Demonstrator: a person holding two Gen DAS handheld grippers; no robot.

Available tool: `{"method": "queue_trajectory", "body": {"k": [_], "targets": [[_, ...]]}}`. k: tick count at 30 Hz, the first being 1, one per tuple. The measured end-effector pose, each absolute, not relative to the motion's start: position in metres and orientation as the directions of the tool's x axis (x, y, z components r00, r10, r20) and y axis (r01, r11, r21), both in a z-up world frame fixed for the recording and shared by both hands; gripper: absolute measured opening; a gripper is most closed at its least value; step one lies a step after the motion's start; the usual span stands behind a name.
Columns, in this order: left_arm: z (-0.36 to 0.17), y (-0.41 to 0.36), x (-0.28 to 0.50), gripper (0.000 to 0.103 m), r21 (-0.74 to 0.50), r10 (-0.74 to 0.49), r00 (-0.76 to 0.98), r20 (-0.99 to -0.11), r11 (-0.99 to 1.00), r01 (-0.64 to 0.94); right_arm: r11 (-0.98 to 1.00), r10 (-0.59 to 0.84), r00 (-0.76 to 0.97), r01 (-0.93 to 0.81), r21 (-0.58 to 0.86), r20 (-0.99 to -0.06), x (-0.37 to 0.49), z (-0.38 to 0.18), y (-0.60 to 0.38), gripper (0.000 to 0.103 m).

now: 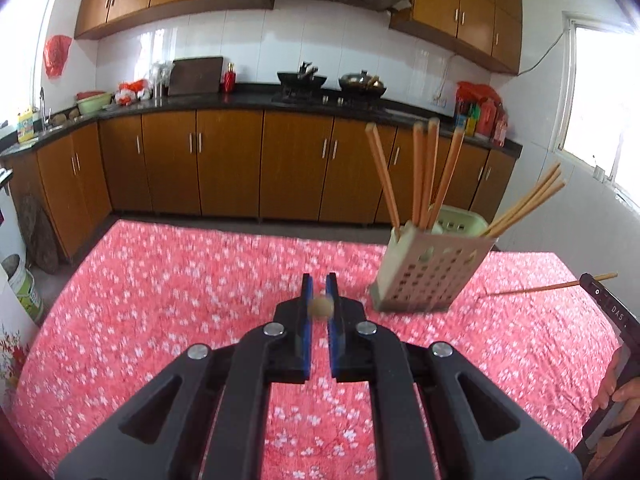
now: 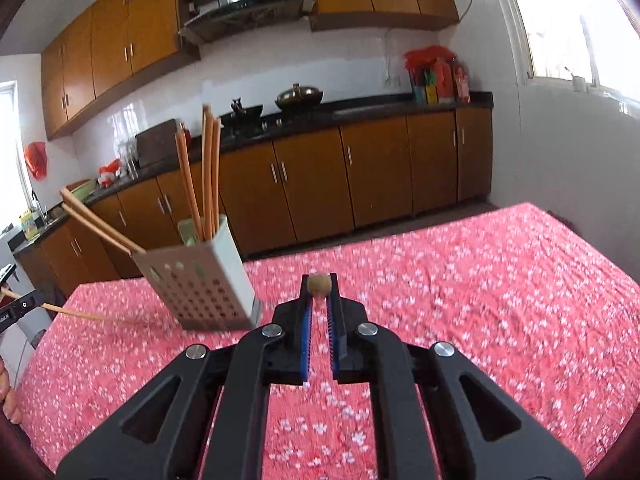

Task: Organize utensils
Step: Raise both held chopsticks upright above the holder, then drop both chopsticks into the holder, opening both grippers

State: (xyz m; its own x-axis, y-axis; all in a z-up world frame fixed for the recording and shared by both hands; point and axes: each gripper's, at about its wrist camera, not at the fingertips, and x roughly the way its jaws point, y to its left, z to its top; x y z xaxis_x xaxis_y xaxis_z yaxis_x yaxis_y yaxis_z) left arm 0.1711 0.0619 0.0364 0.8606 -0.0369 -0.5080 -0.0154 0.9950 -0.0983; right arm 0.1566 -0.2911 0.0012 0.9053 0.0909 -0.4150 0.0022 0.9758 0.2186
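A pale perforated utensil holder [image 1: 430, 270] [image 2: 200, 280] stands on the pink floral tablecloth [image 1: 180, 280] [image 2: 460, 280], with several wooden chopsticks [image 1: 428, 172] [image 2: 208, 172] sticking out of it. My left gripper [image 1: 320, 292] is shut on a chopstick [image 1: 322, 307] seen end-on, left of the holder. My right gripper [image 2: 319, 282] is shut on a chopstick [image 2: 319, 283] seen end-on, right of the holder. In the left wrist view the right gripper's chopstick [image 1: 552, 287] points toward the holder's base. In the right wrist view the left gripper's chopstick [image 2: 80, 314] does the same.
Brown kitchen cabinets [image 1: 240, 168] and a dark counter with woks [image 1: 320, 80] run behind the table. A person's hand [image 1: 618, 392] shows at the right edge in the left wrist view. A white appliance [image 1: 12, 260] stands left of the table.
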Motion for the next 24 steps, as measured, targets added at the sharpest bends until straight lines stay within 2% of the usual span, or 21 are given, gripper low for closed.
{"method": "queue_trajectory", "body": {"k": [7,14,19,24], "targets": [[0.066,0.050,0.169,0.007,-0.093,-0.064,0.890,-0.452,0.995,0.024,0.971,0.128,0.926,-0.043,0.237,-0.356,0.156,0.031,-0.286,0.008],[0.095,0.028,0.174,0.007,-0.111,-0.127,0.909,-0.396,0.990,0.090,0.953,0.224,0.938,-0.153,0.262,-0.266,0.153,0.070,-0.264,0.008],[0.123,0.005,0.183,0.007,-0.132,-0.168,0.932,-0.321,0.983,0.131,0.943,0.261,0.949,-0.212,0.258,-0.177,0.158,0.099,-0.245,0.008],[0.164,-0.017,0.201,0.007,-0.156,-0.177,0.963,-0.204,0.977,0.147,0.943,0.256,0.963,-0.229,0.242,-0.086,0.173,0.123,-0.229,0.008]]}}
